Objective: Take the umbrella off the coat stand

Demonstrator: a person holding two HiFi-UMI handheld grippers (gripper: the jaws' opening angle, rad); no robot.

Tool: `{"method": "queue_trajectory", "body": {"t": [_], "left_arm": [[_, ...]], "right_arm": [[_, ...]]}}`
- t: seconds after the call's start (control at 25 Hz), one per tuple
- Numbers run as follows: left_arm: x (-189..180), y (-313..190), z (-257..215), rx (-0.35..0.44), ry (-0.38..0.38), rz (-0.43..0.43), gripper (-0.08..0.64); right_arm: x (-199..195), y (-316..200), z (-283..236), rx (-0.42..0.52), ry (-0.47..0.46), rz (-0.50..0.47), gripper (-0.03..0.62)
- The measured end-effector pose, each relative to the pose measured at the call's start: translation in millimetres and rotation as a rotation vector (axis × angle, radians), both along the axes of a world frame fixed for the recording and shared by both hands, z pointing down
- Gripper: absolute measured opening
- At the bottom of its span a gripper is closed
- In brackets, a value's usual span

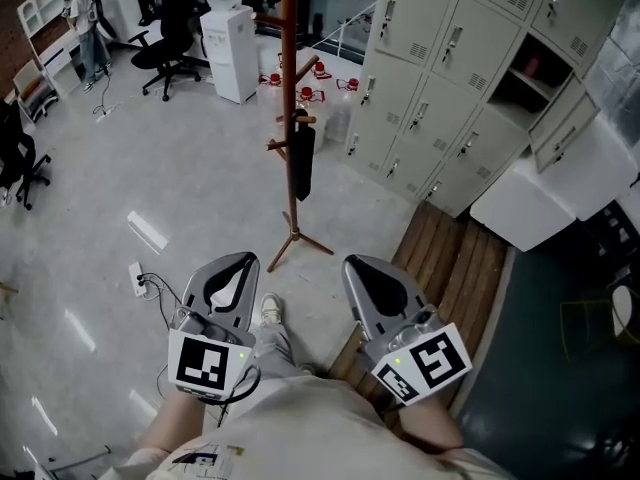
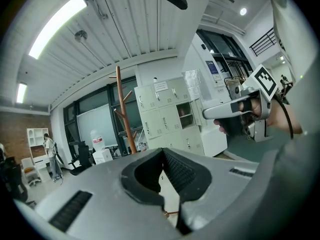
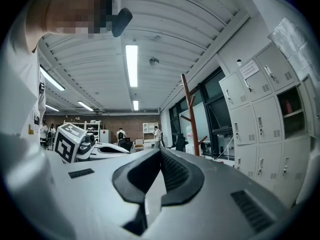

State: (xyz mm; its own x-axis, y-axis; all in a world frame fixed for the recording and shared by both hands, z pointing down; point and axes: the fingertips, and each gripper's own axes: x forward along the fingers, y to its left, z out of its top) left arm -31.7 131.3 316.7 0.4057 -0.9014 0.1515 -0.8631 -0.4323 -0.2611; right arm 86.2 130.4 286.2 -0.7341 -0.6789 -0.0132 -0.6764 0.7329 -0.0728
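Note:
A tall wooden coat stand point(image 1: 289, 88) rises from the floor ahead of me. A black folded umbrella point(image 1: 303, 156) hangs from one of its low pegs. My left gripper point(image 1: 240, 261) and right gripper point(image 1: 361, 265) are held side by side near my body, well short of the stand, both shut and holding nothing. In the left gripper view the left gripper point(image 2: 162, 153) points toward the coat stand point(image 2: 123, 111), and its body hides the umbrella. The right gripper point(image 3: 161, 152) has the coat stand point(image 3: 189, 114) to its right.
Grey lockers point(image 1: 450, 78) line the wall right of the stand, with a wooden platform point(image 1: 450, 263) below them. Behind the stand are a water dispenser point(image 1: 232, 48), water jugs point(image 1: 318, 90) and office chairs point(image 1: 170, 33). A power strip point(image 1: 137, 278) lies on the floor at left.

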Motion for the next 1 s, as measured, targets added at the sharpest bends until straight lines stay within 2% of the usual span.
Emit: {"method": "queue_trajectory", "body": {"t": [0.2,0.44,0.76,0.92,1.0], "left_arm": [[-16,-37,6,-0.008,0.014,0.007,0.008],[-38,-95,17,-0.054,0.037,0.013,0.008],[-68,-180,19,-0.082,0.035,0.064,0.008],[-83,-224,14,-0.058,0.02,0.102,0.008],[-93,-242,14,-0.07,0.032,0.107,0.008]], "right_arm": [[-19,-35,7,-0.021,0.004,-0.012,0.008],[-39,-93,11,-0.03,0.029,0.011,0.008],[-74,-177,13,-0.051,0.059,0.052,0.008],[-91,-218,13,-0.057,0.066,0.078,0.008],[-100,-236,12,-0.055,0.07,0.091,0.008]]}}
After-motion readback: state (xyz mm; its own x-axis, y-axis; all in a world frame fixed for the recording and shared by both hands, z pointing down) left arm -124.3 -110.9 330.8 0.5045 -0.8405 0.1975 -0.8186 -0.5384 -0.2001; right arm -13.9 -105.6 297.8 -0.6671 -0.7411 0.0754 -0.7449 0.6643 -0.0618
